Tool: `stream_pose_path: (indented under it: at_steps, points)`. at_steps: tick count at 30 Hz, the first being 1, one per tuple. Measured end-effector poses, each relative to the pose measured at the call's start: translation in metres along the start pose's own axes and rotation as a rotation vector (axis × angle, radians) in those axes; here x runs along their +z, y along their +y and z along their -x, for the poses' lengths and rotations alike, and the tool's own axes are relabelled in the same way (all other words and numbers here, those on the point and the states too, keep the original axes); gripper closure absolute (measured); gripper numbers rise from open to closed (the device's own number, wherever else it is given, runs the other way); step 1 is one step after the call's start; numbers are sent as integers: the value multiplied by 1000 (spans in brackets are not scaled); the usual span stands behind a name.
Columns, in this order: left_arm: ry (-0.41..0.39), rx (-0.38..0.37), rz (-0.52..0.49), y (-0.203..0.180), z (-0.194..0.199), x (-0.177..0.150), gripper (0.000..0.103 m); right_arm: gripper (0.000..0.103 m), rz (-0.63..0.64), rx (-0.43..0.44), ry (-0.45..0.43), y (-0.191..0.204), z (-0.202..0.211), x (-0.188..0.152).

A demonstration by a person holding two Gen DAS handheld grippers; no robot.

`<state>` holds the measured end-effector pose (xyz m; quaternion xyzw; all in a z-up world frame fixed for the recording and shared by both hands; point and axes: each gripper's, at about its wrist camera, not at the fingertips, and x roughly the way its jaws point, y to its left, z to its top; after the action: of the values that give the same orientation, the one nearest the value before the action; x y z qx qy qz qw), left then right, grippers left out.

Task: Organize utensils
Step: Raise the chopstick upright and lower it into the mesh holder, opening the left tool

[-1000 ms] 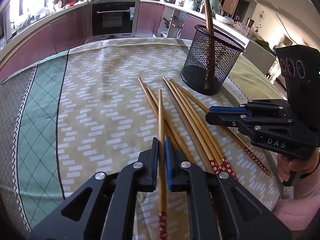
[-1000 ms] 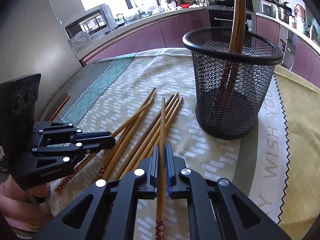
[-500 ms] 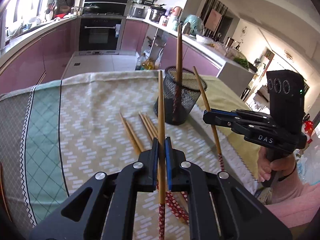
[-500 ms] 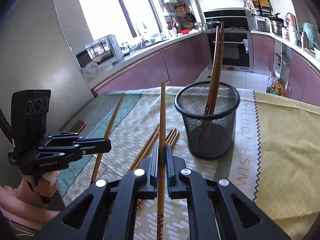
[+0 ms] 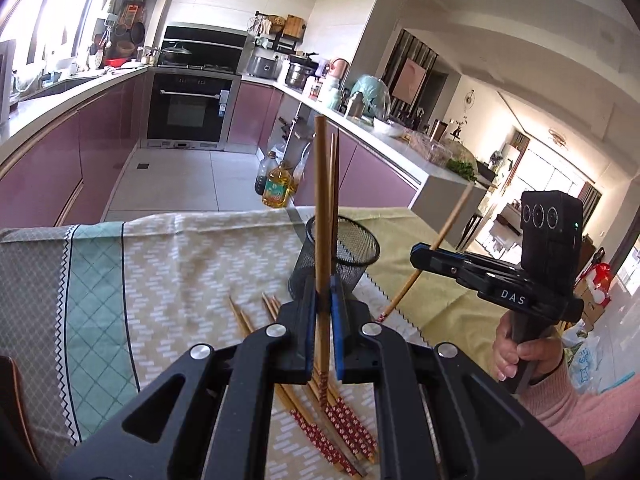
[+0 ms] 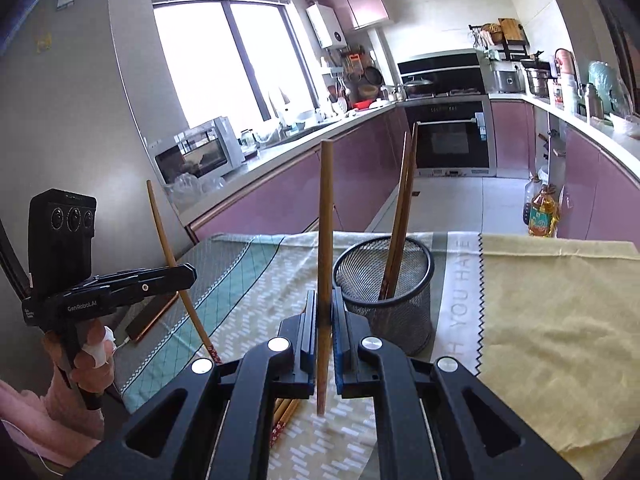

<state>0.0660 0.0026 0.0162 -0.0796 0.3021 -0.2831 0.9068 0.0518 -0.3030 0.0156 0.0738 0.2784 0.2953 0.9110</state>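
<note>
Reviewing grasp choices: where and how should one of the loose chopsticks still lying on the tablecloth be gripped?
Loose chopsticks lie flat, bunched, patterned red ends nearest. Probably best: come from above at the bare wooden mid-shaft, where they fan apart, jaws straddling one stick crosswise.

Pretty lived-in kitchen here. Built-in black oven (image 5: pixel 188 110) sits in a run of mauve cabinets (image 6: pixel 280 196), with a pot on the hob above it. A bottle of cooking oil (image 5: pixel 276 190) stands on the tiled floor beside a darker bottle. A toaster oven (image 6: pixel 200 152) is on the counter under the big window (image 6: pixel 224 60). A phone (image 6: pixel 150 316) lies at the edge of the patterned tablecloth (image 5: pixel 180 264).
</note>
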Motion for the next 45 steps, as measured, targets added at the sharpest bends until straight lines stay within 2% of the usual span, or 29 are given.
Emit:
stream_pose_path:
  at_steps: [13, 19, 24, 27, 35, 45]
  points:
    - [-139, -6, -34, -21, -14, 62, 96, 97, 54, -34, -139, -5, 28, 60]
    - [-172, -12, -49, -34, -20, 85, 96, 97, 63, -48, -192, -11, 35, 81]
    - [-195, 17, -68, -44, -32, 98, 96, 97, 64, -54, -221, -13, 33, 90]
    - [-190, 41, -80, -47, -41, 99, 96, 97, 53, -59, -219, -19, 25, 93]
    - [-106, 71, -96, -50, -73, 90, 96, 97, 30, -84, -182, -25, -1, 85]
    - [3, 74, -134, -39, -102, 79, 96, 97, 12, -94, -83, -29, -29, 69]
